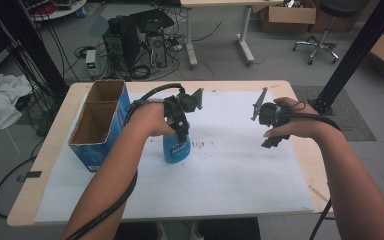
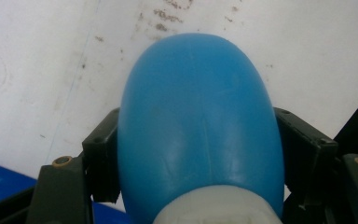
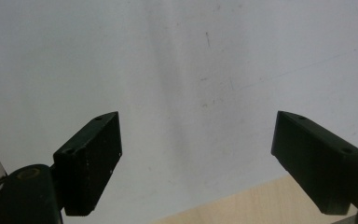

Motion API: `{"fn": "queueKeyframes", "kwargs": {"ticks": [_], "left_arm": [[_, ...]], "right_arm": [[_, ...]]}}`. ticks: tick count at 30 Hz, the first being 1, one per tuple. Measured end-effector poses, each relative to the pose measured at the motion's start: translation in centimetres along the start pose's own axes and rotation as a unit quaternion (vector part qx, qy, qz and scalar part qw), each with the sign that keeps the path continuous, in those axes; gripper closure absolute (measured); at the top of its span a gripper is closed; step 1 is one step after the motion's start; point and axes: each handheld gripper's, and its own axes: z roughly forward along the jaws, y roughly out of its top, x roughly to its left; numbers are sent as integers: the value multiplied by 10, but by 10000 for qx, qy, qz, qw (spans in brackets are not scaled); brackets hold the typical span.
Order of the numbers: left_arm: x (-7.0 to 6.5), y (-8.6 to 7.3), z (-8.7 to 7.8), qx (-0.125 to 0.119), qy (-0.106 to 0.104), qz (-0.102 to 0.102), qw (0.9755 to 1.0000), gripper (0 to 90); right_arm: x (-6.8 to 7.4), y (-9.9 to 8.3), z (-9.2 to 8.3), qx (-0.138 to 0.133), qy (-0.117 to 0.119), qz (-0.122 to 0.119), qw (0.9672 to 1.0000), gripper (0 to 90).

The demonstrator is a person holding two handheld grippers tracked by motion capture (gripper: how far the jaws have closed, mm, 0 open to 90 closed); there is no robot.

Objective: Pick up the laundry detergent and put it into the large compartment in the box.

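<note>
We're clamping the left gripper point(image 2: 193, 154), its fingers point(image 2: 103, 158) pressing both flanks of the blue bottle point(image 2: 198, 126), which is standing upright on the white paper sheet point(image 1: 240, 170) mid-desk, just right of the open cardboard box point(image 1: 100, 122). For a clean lift we're wanting the squeeze centred on the bottle's body below the white cap point(image 2: 219, 207), not crushing the soft wall, then pulling straight up so the base isn't dragging on the paper. The right gripper point(image 3: 198, 163) is hovering well apart over bare paper near the desk point(image 3: 242, 207) edge, fingers wide open and holding nothing.
</note>
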Motion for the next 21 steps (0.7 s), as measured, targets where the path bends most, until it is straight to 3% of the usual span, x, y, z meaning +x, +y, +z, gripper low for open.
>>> {"fn": "queueKeyframes", "kwargs": {"ticks": [21], "left_arm": [[-1, -1, 0, -36, 147, -54, 9999, 367]], "right_arm": [[-1, -1, 0, -1, -3, 44, 10000, 162]]}}
